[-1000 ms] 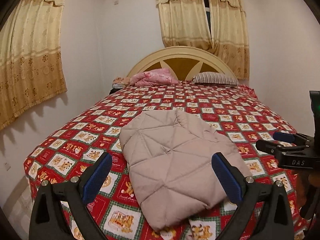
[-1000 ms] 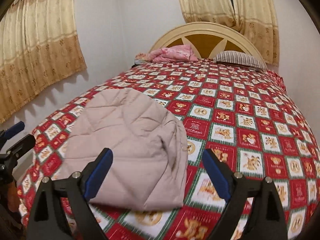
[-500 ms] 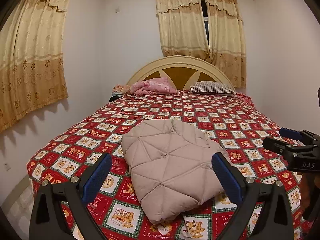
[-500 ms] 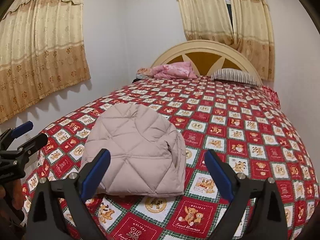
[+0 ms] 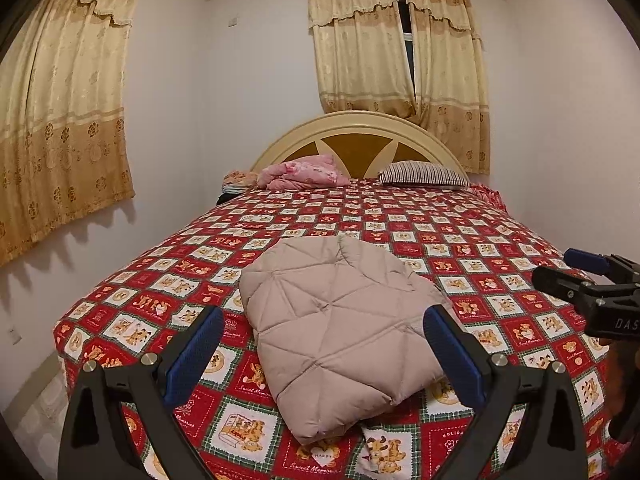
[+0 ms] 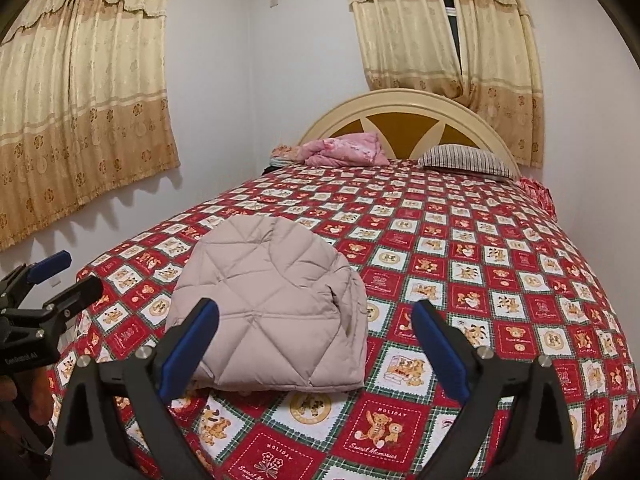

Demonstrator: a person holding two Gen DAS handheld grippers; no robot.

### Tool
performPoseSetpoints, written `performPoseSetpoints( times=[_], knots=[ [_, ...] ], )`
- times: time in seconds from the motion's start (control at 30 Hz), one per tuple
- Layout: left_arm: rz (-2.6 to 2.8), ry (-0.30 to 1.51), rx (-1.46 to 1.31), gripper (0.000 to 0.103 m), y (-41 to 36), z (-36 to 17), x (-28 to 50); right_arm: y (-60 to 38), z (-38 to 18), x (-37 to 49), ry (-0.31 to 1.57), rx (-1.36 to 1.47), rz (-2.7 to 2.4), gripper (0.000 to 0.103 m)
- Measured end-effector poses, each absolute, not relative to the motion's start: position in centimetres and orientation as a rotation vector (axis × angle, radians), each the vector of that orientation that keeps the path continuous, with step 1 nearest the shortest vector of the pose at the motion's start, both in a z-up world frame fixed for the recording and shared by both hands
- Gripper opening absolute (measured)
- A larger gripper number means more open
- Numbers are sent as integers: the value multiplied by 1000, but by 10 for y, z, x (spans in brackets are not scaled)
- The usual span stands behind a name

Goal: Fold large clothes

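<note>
A beige quilted puffer jacket (image 5: 336,320) lies folded into a compact bundle on the near part of the bed (image 5: 460,240); it also shows in the right wrist view (image 6: 272,312). My left gripper (image 5: 320,344) is open and empty, held back from and above the bundle's near edge. My right gripper (image 6: 316,336) is open and empty, also held back from the jacket, to its right. The right gripper shows at the right edge of the left wrist view (image 5: 580,276). The left gripper shows at the left edge of the right wrist view (image 6: 52,276).
The bed has a red patchwork bear-print cover (image 6: 500,280). A pink blanket (image 5: 304,172) and a striped pillow (image 5: 424,174) lie at the arched headboard (image 5: 360,136). Gold curtains (image 5: 60,100) hang on the left wall and behind the bed.
Both grippers have pulled back and up from the jacket, so the bundle looks smaller and farther. The jacket has stayed folded in place. Both jaws stayed open.
</note>
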State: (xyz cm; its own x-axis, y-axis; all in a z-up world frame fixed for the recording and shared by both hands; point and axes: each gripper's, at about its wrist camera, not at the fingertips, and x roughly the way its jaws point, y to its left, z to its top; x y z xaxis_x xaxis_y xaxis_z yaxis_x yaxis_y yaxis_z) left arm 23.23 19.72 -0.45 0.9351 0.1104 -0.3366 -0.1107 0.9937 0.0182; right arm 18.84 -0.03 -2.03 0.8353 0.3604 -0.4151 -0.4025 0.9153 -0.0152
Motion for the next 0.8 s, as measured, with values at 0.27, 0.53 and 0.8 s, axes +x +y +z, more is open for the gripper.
performPoseSetpoints(
  times=[0.27, 0.53, 0.8],
  knots=[
    [117, 345, -1, 100, 197, -5, 232, -2, -17, 184, 403, -89, 416, 102],
    [113, 343, 8, 100, 192, -5, 229, -5, -20, 184, 409, -65, 425, 103],
    [101, 332, 31, 100, 181, 1, 224, -10, -16, 180, 375, -42, 430, 103]
  ],
)
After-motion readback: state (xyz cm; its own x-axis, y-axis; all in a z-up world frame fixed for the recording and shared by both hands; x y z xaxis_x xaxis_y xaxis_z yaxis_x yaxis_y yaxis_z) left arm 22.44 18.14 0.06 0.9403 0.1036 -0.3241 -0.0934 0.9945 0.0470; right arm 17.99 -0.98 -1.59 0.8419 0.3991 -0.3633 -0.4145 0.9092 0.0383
